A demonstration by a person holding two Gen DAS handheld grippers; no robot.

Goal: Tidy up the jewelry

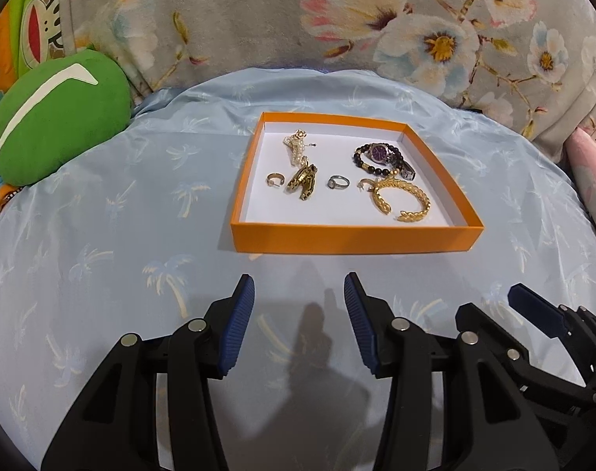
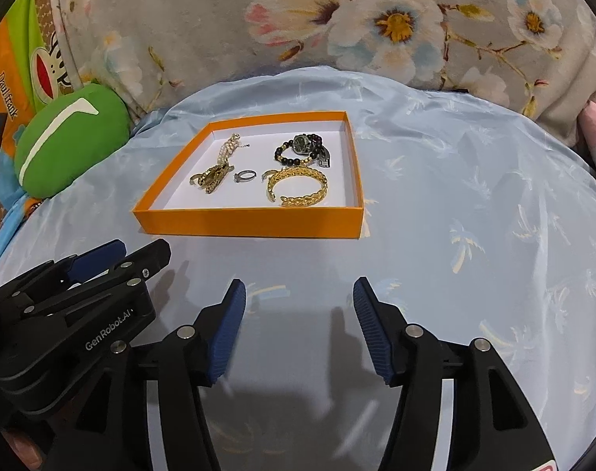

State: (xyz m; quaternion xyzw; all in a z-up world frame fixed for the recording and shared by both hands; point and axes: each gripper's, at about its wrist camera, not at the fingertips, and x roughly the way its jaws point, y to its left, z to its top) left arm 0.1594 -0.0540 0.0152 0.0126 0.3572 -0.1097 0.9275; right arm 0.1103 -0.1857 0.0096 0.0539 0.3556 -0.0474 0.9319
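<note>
An orange tray with a white floor sits on the light blue sheet and also shows in the right wrist view. Inside lie a gold cuff bracelet, a watch with a black bead bracelet, a pearl strand, a gold-and-black piece, a silver ring and a gold ring. My left gripper is open and empty, short of the tray's near wall. My right gripper is open and empty, also short of the tray.
A green cushion lies at the left. A floral blanket rises behind the tray. A pink cushion is at the right edge. The right gripper shows in the left wrist view; the left gripper shows in the right wrist view.
</note>
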